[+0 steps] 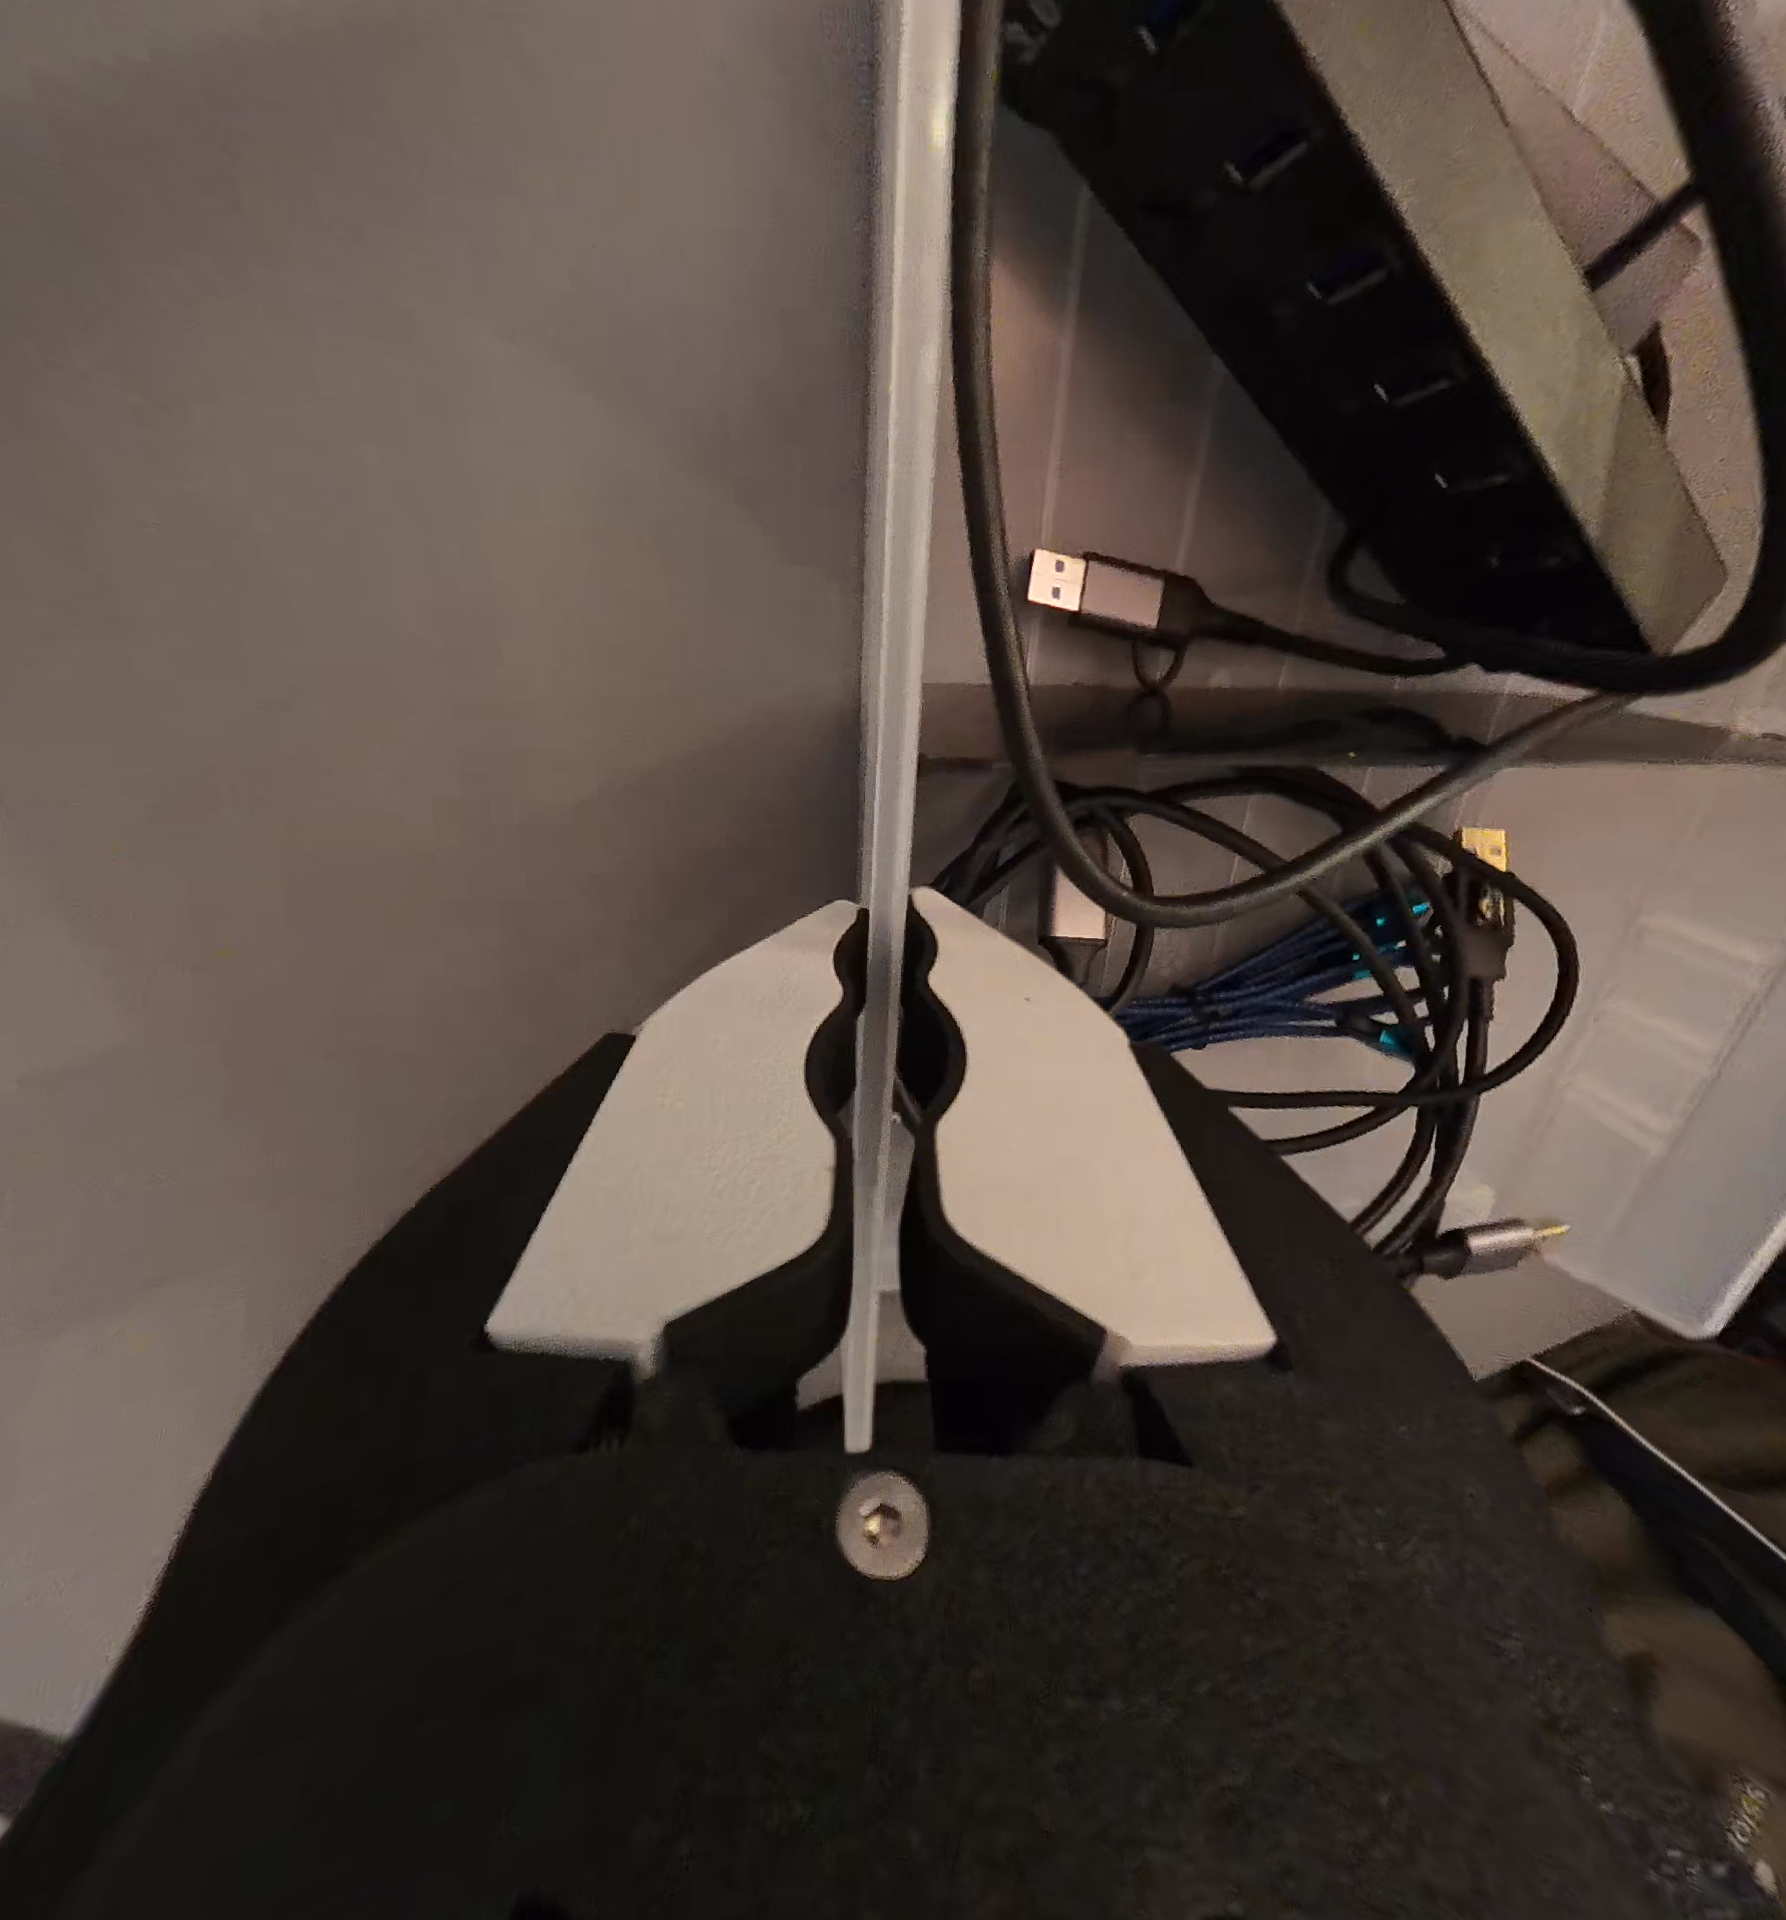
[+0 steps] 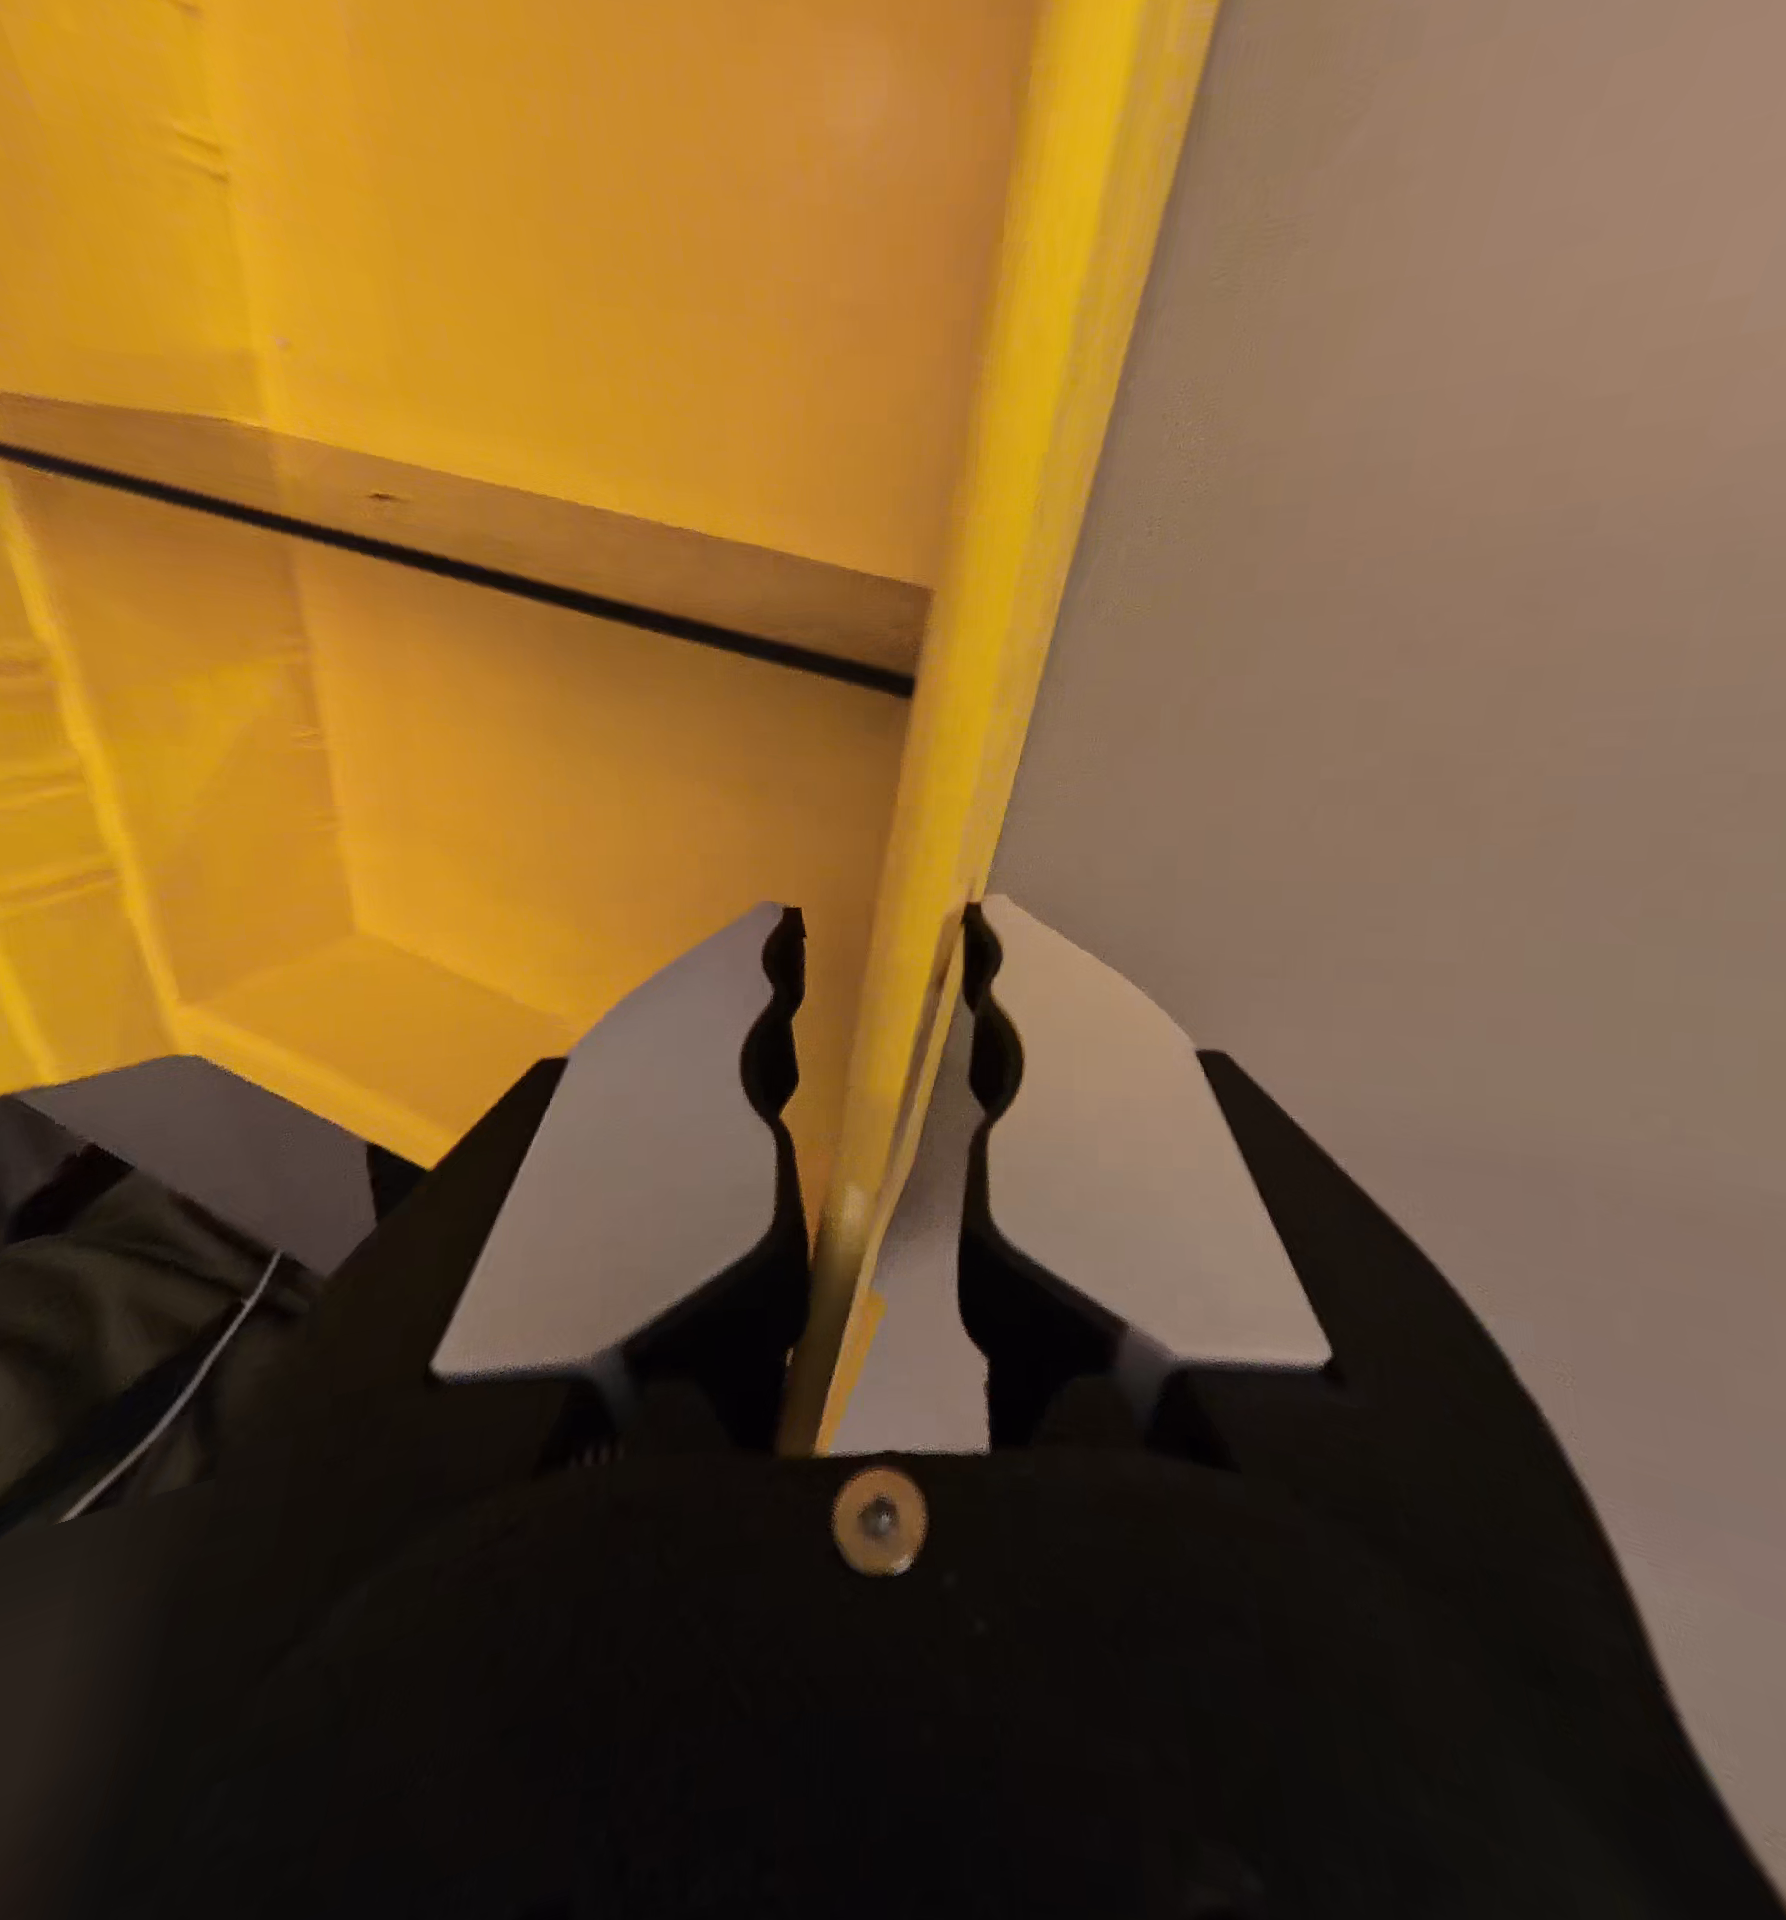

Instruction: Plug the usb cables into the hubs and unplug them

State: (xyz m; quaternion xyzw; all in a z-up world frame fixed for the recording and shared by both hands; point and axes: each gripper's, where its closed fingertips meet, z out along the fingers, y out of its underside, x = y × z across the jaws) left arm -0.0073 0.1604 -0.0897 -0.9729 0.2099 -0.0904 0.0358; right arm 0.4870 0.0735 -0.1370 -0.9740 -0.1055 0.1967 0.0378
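Observation:
In the left wrist view my left gripper is shut on the thin upright wall of a translucent white bin; both pads press on it. Inside that bin lie a dark USB hub with a row of ports, a loose silver USB plug, a long black cable and a tangle of blue and black cables. In the right wrist view my right gripper is open astride the wall of a yellow bin. Its left finger stands clear of the wall. The right finger lies close beside it.
A gold-tipped plug and an audio jack stick out of the cable tangle. A pale strip with a dark line crosses the yellow bin's inside. A plain grey surface lies outside both bins. Dark cloth lies at the lower left. Some 50 cm of space lies between my two pairs of fingers.

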